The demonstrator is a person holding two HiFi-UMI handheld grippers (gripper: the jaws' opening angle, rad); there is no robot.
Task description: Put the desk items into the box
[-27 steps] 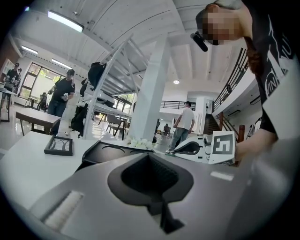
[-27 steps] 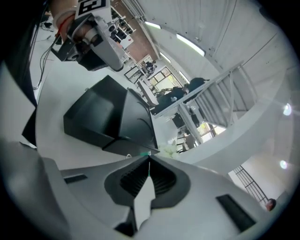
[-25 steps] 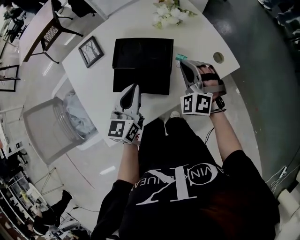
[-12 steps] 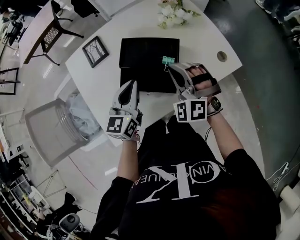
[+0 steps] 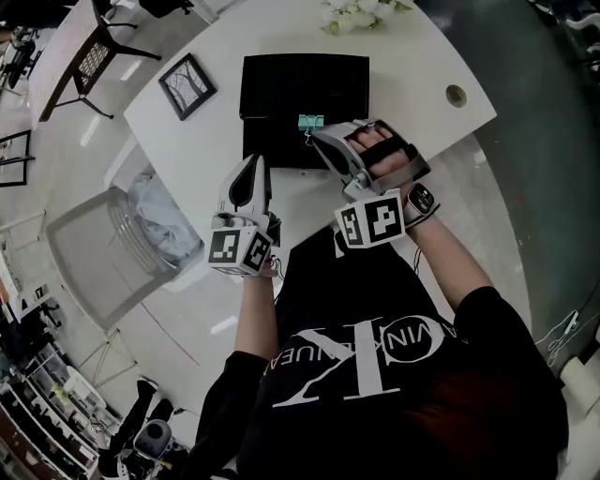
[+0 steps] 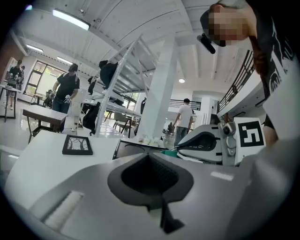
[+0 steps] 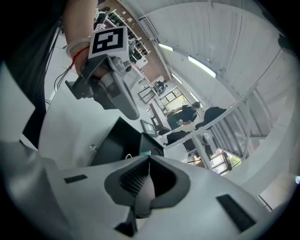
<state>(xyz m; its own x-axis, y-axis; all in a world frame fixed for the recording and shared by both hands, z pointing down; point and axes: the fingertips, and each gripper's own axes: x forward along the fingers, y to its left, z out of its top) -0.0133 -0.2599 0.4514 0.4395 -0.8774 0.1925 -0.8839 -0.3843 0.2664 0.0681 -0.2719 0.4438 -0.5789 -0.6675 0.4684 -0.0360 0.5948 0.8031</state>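
An open black box (image 5: 304, 86) stands on the white desk (image 5: 412, 66). A teal binder clip (image 5: 310, 123) hangs over the box's near part, and my right gripper (image 5: 318, 135) is shut on its wire handle. In the right gripper view a sliver of teal clip (image 7: 145, 153) shows past the closed jaws of the right gripper (image 7: 149, 160), above the black box (image 7: 112, 143). My left gripper (image 5: 252, 162) is shut and empty, low over the desk just left of the box's near corner. The left gripper (image 6: 150, 156) looks toward the box (image 6: 133, 148).
A small framed picture (image 5: 187, 85) lies left of the box, seen too in the left gripper view as a picture frame (image 6: 77, 145). White flowers (image 5: 360, 11) sit behind the box. A cable hole (image 5: 457, 95) is at the right. A chair with a plastic bag (image 5: 141, 220) stands off the desk's left edge.
The right gripper has carried the teal clip leftward, from beside the box's right edge to over the box's near part. The left gripper stays almost in place.
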